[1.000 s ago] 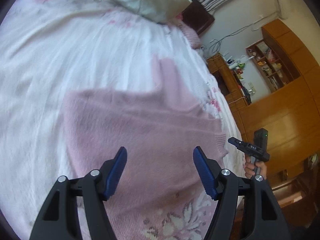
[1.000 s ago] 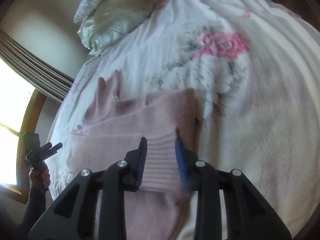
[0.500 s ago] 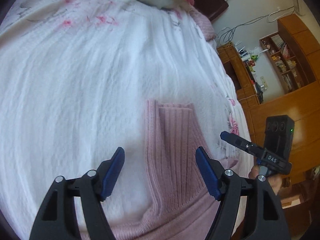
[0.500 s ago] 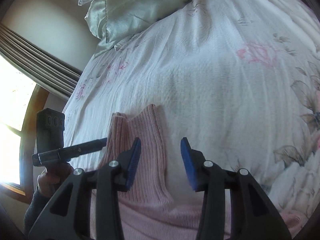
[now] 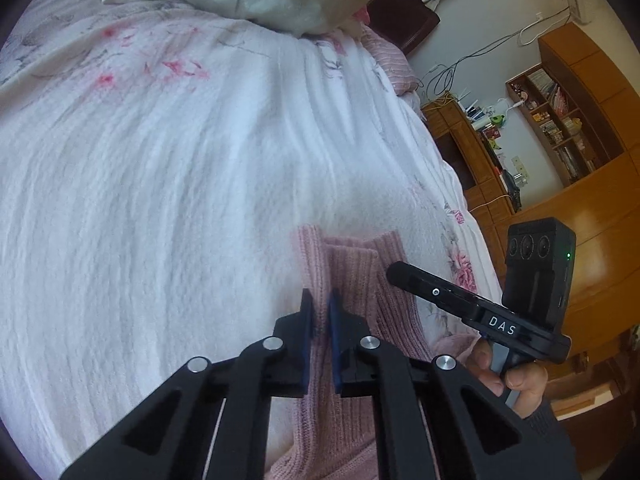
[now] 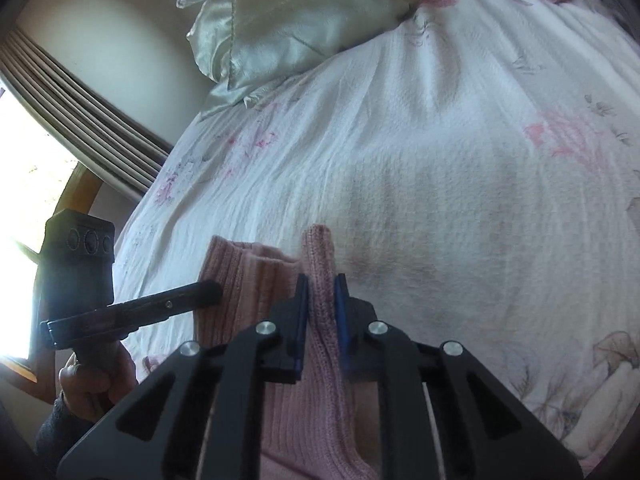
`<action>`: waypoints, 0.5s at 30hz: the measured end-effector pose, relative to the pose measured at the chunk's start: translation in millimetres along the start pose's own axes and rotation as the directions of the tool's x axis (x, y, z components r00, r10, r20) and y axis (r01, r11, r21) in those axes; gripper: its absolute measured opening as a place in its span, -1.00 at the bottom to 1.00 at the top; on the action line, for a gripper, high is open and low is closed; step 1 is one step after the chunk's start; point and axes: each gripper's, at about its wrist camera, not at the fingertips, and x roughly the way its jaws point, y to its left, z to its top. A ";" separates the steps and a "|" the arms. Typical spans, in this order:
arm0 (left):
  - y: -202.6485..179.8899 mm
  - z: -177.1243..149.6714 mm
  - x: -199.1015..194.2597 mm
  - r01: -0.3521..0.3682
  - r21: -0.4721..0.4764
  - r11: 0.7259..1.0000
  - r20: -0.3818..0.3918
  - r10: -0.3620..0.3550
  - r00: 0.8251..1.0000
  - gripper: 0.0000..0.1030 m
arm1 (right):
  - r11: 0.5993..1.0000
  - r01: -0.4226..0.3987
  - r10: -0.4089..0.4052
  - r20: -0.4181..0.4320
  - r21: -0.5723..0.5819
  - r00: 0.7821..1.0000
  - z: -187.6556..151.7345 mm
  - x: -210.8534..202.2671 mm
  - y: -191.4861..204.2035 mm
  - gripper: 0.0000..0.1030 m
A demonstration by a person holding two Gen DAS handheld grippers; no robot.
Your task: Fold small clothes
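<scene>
Step in hand: both grippers are pinching the far edge of the pink knit garment (image 5: 360,280), which I judge to be the start of a fold drawn across the white floral bedspread (image 5: 160,200).
Left gripper (image 5: 319,312): it is clenching a ribbed ridge of the garment, with the blue pads (image 5: 333,320) pressing the knit from both sides and only cloth showing between them.
Right gripper (image 6: 322,296): it is likewise grasping a narrow raised strip of the same knit, jaws nearly together.
Garment position: it is lying at the near side of the bed, its ribbed edge pointing toward the far pillows (image 6: 304,20), and its lower part is running out of sight under the gripper frames (how much is already folded cannot be told).
Relative layout: in the left wrist view the right tool is hovering just right of the pinched ridge; in the right wrist view the left tool's tip is touching or just beside the left part of the knit.
Doing it well: keeping both pinches level and moving together is probably what matters, since soft knit is likely to sag or twist if one side leads.
Risk: thin bites may slip, so lifting gently seems wise.
Surroundings: wooden shelving (image 5: 560,112) is standing at the far right, well apart from the work.
</scene>
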 end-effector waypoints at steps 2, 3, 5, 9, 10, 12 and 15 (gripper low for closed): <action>-12.3 -3.9 -21.5 0.055 0.015 0.998 0.041 -0.056 0.998 -0.87 | 1.000 -0.018 0.018 0.038 -0.006 0.999 -1.6 -27.7 4.5 -0.79; -19.2 -7.5 -31.5 0.079 0.030 0.996 0.053 -0.080 0.995 -0.87 | 1.000 -0.025 0.026 0.052 -0.017 0.998 -3.7 -40.5 8.2 -0.79; -33.5 -18.1 -51.8 0.095 0.067 0.993 0.076 -0.100 0.992 -0.87 | 0.998 -0.045 0.048 0.074 -0.045 0.996 -10.5 -66.2 18.6 -0.79; -58.1 -57.8 -94.0 0.155 0.157 0.975 0.105 -0.172 0.979 -0.87 | 0.990 -0.083 0.097 0.117 -0.116 0.988 -41.0 -113.4 43.9 -0.79; -66.2 -68.9 -100.2 0.143 0.188 0.972 0.106 -0.165 0.981 -0.87 | 0.987 -0.096 0.112 0.120 -0.129 0.986 -54.0 -123.0 48.9 -0.79; -72.8 -99.2 -111.4 0.116 0.237 0.965 0.092 -0.141 0.986 -0.86 | 0.982 -0.094 0.114 0.115 -0.164 0.987 -85.2 -135.5 58.2 -0.79; -65.8 -148.4 -118.1 0.115 0.239 0.964 0.017 -0.122 0.992 -0.46 | 0.983 -0.091 0.096 0.026 -0.162 0.995 -139.1 -131.7 60.0 -0.66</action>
